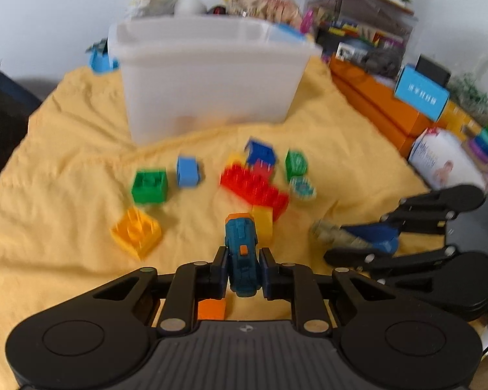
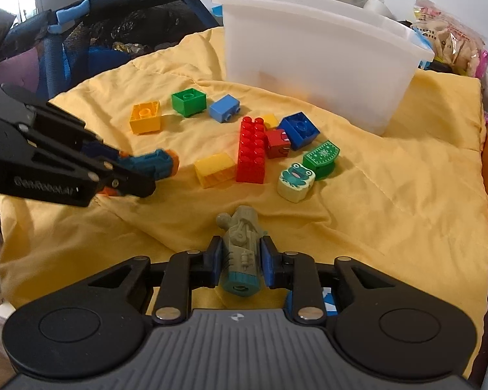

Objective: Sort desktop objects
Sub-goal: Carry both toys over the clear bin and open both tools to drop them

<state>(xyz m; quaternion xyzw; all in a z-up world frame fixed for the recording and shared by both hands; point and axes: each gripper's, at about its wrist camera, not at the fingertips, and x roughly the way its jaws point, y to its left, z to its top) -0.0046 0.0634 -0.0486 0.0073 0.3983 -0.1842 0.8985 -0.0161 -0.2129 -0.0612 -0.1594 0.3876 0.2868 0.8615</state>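
My left gripper (image 1: 243, 260) is shut on a blue toy with orange trim (image 1: 242, 243), held over the yellow cloth (image 1: 65, 169); in the right wrist view this toy (image 2: 156, 162) sticks out of the left gripper (image 2: 136, 178). My right gripper (image 2: 241, 253) is shut on a grey-green toy figure (image 2: 240, 237) with a teal end. Loose on the cloth lie a long red brick (image 2: 251, 152), a yellow brick (image 2: 214, 169), a green brick (image 2: 188, 100), a dark blue brick (image 2: 298, 130) and a frog block (image 2: 295, 180). Behind them stands a white plastic bin (image 2: 309, 52).
Orange boxes (image 1: 374, 100) and a wipes pack (image 1: 445, 159) line the right side of the cloth. A dark blue bag (image 2: 114, 32) sits at the far left. Snack bags and stacked boxes crowd the back behind the bin. An orange brick (image 1: 211, 308) lies under my left gripper.
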